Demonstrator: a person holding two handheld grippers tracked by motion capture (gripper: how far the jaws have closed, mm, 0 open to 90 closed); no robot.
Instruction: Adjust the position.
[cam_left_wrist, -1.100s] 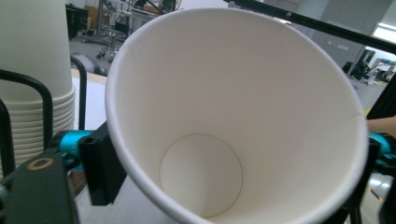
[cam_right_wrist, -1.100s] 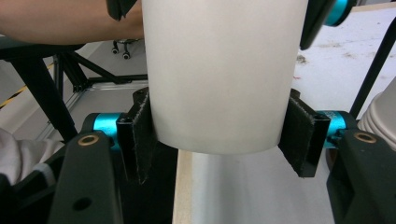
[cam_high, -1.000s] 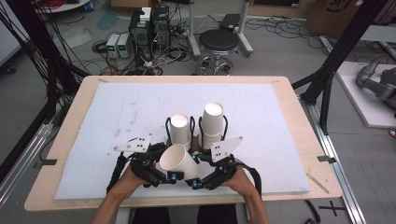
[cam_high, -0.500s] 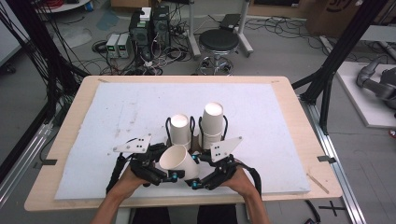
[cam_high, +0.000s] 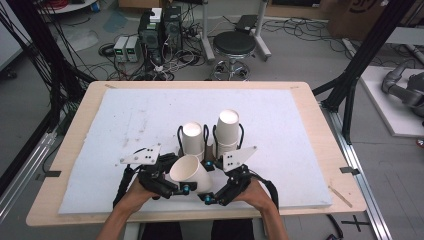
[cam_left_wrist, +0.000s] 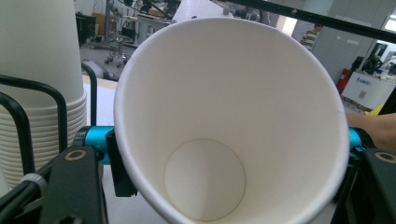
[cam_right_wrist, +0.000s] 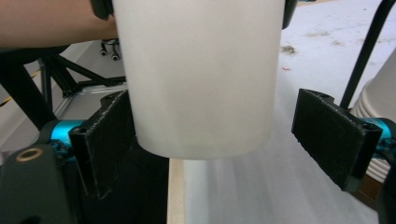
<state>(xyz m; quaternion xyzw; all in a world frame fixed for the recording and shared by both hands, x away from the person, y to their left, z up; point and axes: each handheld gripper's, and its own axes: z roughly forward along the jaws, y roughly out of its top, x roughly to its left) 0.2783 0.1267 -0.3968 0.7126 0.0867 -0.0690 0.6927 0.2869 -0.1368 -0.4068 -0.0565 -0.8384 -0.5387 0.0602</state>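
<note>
1. My left gripper (cam_high: 175, 181) is clamped on a white paper cup (cam_high: 190, 173), holding it tipped on its side near the front edge of the table (cam_high: 90, 100), just in front of the two cup stacks.
2. In the left gripper view the cup (cam_left_wrist: 231, 121) opens toward the camera; I see straight down to its round bottom, with my jaws pressed on either side of it.
3. My right gripper (cam_high: 220, 192) sits just to the right of the cup, jaws spread wide.
4. In the right gripper view the cup's base end (cam_right_wrist: 201, 79) hangs between my jaws; the left jaw is at or almost at the wall, the right jaw stands well off it.
5. Behind the cup, the left stack (cam_high: 192, 137) and the taller right stack (cam_high: 227, 127) stand upright in black wire holders on the white mat (cam_high: 280, 120).
</note>
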